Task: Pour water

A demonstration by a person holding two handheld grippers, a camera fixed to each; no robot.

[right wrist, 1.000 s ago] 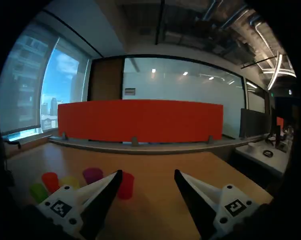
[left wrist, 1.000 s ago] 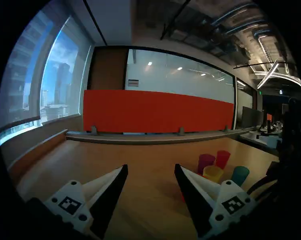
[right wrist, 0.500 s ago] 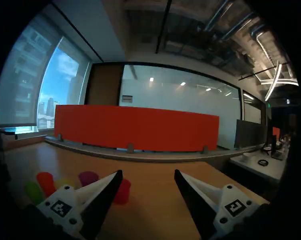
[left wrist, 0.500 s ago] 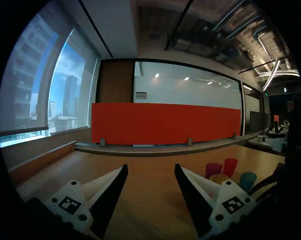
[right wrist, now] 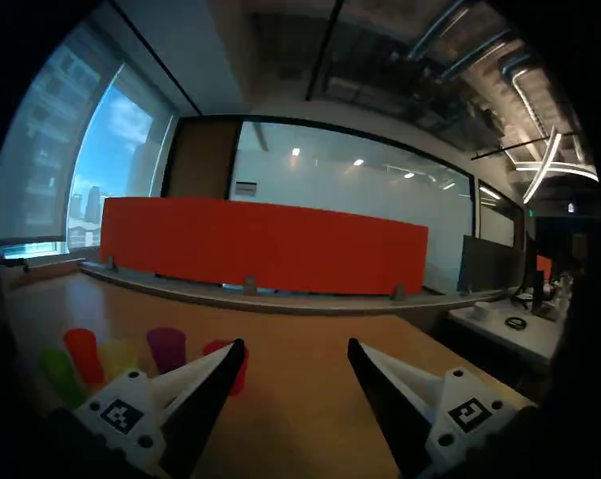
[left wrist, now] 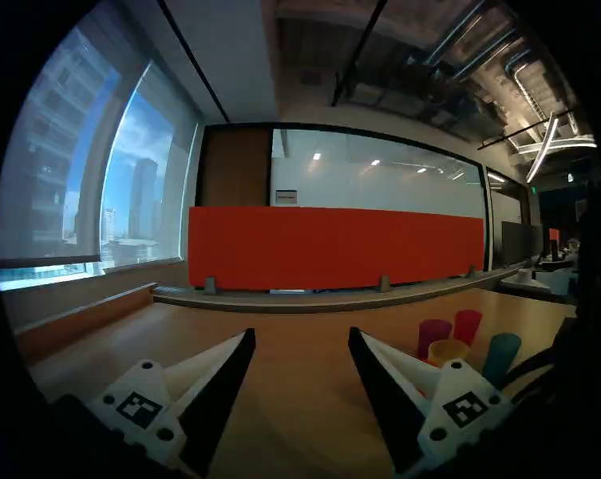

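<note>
Cups (left wrist: 433, 334) stand near the left tool (left wrist: 301, 332) (spread wide, empty).

Left tongs (left wrist: 300, 351) and right tongs (right wrist: 296, 359) gape, holding nothing.

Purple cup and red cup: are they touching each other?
Apart. The right gripper view shows a strip of bare wooden table between the purple cup and the red cup.

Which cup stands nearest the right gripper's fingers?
The red cup, at the right end of the row in the right gripper view, partly behind one fingertip. The purple cup, yellow cup, orange cup and green cup stand farther left.
</note>
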